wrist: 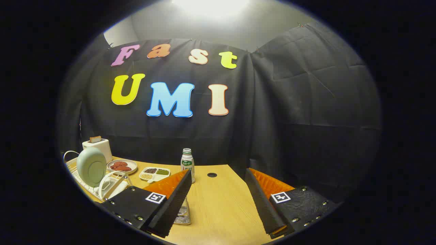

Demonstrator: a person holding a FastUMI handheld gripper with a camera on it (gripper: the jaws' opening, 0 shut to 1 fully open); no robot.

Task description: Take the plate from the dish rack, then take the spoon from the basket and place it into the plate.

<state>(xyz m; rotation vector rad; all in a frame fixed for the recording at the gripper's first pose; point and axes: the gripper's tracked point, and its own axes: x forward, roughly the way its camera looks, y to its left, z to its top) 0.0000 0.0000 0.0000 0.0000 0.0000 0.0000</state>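
Now | fingers (218, 200) wide apart, holding nothing | plate (91, 166) upright in dish rack (79, 179) (bottle (187, 164) label unreadable)

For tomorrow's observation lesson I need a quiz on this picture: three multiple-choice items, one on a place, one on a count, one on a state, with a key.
1. Where is the pale green round plate?
A. flat on the wooden table
B. upright in the white wire dish rack
C. between the tongs' fingers

2. How many compartments does the small white divided snack dish have?
A. one
B. three
C. six

3. How are the tongs?
A. open, gripping nothing
B. shut on the plate
C. shut on the bottle

Key: 1 B, the plate stands on edge in the rack, ahead and left of the fingers. 2 B, three fillings lie in three sections. 3 A, bare light wooden table shows across the wide gap between the fingers; the white bottle with the green label stands beyond the left one.
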